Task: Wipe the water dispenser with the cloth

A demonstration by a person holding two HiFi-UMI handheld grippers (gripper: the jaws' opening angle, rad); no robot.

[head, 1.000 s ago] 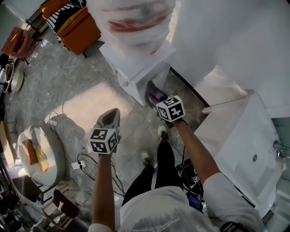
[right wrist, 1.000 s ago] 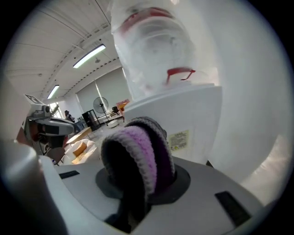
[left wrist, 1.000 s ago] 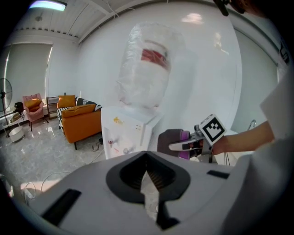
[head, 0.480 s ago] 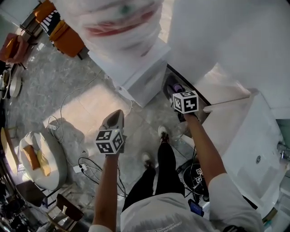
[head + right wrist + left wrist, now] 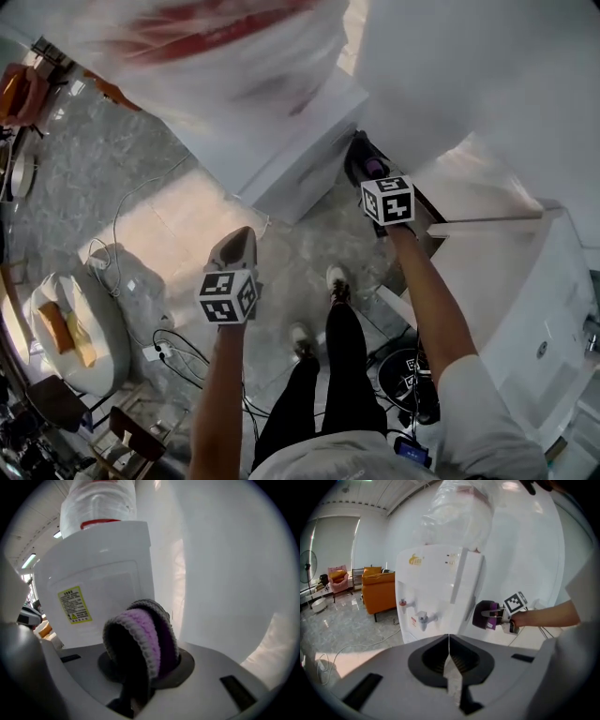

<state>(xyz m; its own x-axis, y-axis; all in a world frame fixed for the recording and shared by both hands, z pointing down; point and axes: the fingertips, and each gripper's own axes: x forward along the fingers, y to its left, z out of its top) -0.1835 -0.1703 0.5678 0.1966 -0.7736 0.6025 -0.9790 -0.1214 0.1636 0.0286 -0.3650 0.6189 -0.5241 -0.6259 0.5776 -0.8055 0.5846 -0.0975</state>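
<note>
The white water dispenser (image 5: 291,141) stands ahead of me, with a plastic-wrapped bottle (image 5: 216,47) on top. In the left gripper view its front with two taps (image 5: 423,617) faces me. My right gripper (image 5: 364,169) is shut on a folded purple and dark cloth (image 5: 140,637) and holds it close to the dispenser's side panel (image 5: 103,588), next to a yellow label (image 5: 74,604). The cloth (image 5: 483,615) also shows beside the dispenser's right side. My left gripper (image 5: 240,236) hangs lower in front of the dispenser, shut (image 5: 449,641) and holding nothing.
A white wall runs behind the dispenser. A white counter with a sink (image 5: 525,300) stands at my right. Cables (image 5: 169,342) lie on the marble floor by a white cushion seat (image 5: 70,319). An orange sofa (image 5: 379,590) and a pink chair (image 5: 336,576) stand far left.
My right gripper has carried the cloth up and to the right, closer along the dispenser's side. The left gripper has hardly moved.
</note>
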